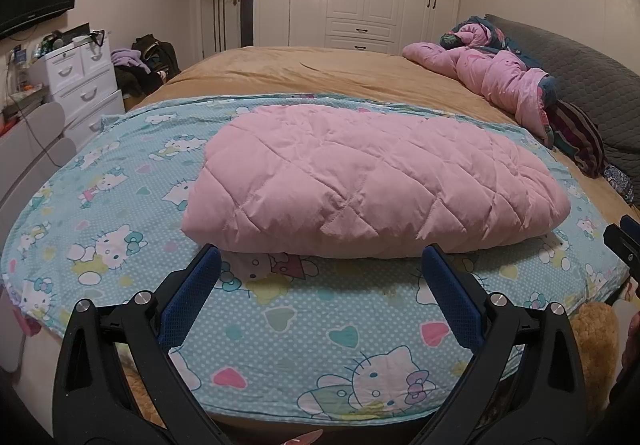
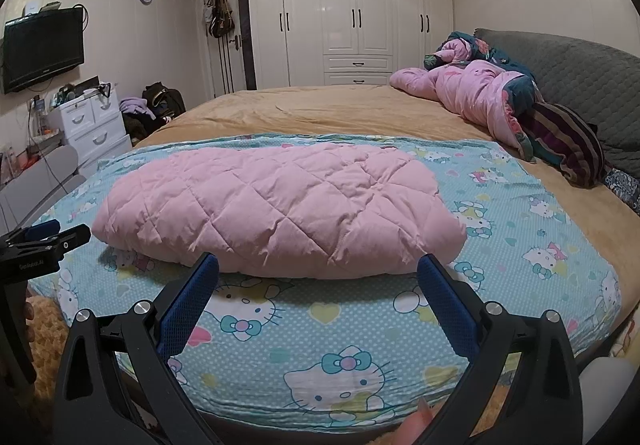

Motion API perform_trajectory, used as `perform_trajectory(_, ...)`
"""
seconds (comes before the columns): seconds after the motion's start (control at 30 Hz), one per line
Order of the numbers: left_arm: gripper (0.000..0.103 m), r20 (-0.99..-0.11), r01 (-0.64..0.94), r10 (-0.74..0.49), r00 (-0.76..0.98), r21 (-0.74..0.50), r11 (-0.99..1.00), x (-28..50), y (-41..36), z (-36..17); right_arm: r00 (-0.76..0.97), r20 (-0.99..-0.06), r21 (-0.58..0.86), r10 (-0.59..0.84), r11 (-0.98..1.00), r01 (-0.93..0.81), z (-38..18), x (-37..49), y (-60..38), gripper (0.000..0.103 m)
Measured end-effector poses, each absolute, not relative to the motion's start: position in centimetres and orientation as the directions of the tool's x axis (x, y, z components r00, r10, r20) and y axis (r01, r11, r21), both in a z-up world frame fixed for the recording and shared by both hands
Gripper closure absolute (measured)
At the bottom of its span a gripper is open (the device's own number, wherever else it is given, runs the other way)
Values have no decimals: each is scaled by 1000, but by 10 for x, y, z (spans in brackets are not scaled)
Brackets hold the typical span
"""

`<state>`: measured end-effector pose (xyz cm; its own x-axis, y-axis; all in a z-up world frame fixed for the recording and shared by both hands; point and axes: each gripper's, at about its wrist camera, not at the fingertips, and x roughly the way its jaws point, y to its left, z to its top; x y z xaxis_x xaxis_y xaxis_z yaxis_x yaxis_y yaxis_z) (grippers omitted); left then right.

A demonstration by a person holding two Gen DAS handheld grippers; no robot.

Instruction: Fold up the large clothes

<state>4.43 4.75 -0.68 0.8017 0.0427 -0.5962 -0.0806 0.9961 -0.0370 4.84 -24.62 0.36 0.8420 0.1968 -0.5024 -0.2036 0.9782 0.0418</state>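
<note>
Pink quilted garment (image 1: pixel 372 181) lies folded just beyond both spread-apart, empty grippers — left gripper (image 1: pixel 320 261), right gripper (image 2: pixel 318 269) — on the Hello Kitty sheet (image 1: pixel 304 333). Its sleeves and underside are hidden; a printed scrap under its near edge is hard to identify.

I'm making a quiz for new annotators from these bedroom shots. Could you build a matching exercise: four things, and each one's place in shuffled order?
Things:
1. pink quilted garment
2. television
3. crumpled pink quilt
4. left tool

Places:
A. on the wall at the left
B. open, in front of the folded bundle's near edge
C. folded on the cartoon-cat sheet
D. by the grey headboard

Pairs: 1-C, 2-A, 3-D, 4-B
</note>
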Motion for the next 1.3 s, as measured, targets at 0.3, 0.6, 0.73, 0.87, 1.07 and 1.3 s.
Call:
perform_trajectory(0.3, 9, -596, -80, 43, 802, -37, 996, 44, 48, -7, 842, -503, 42, 196, 978, -202, 3, 48, -246, 4)
perform_trajectory(0.6, 9, -598, -88, 48, 800, -37, 995, 43, 48, -6, 841, -503, 44, 199, 978, -204, 3, 48, -247, 4)
perform_trajectory(0.73, 9, -598, -90, 52, 800, -34, 995, 43, 48, -6, 841, -504, 42, 197, 978, -204, 3, 48, -247, 4)
perform_trajectory(0.87, 9, -601, -95, 58, 797, -31, 995, 43, 47, -6, 842, -503, 43, 196, 978, -202, 2, 47, -247, 4)
perform_trajectory(1.07, 9, -603, -99, 60, 796, -32, 995, 43, 47, -6, 842, -503, 39, 193, 979, -201, 1, 46, -248, 4)
perform_trajectory(1.3, 9, -611, -106, 70, 789, -24, 994, 44, 45, -7, 842, -506, 39, 188, 980, -195, 0, 47, -249, 4)
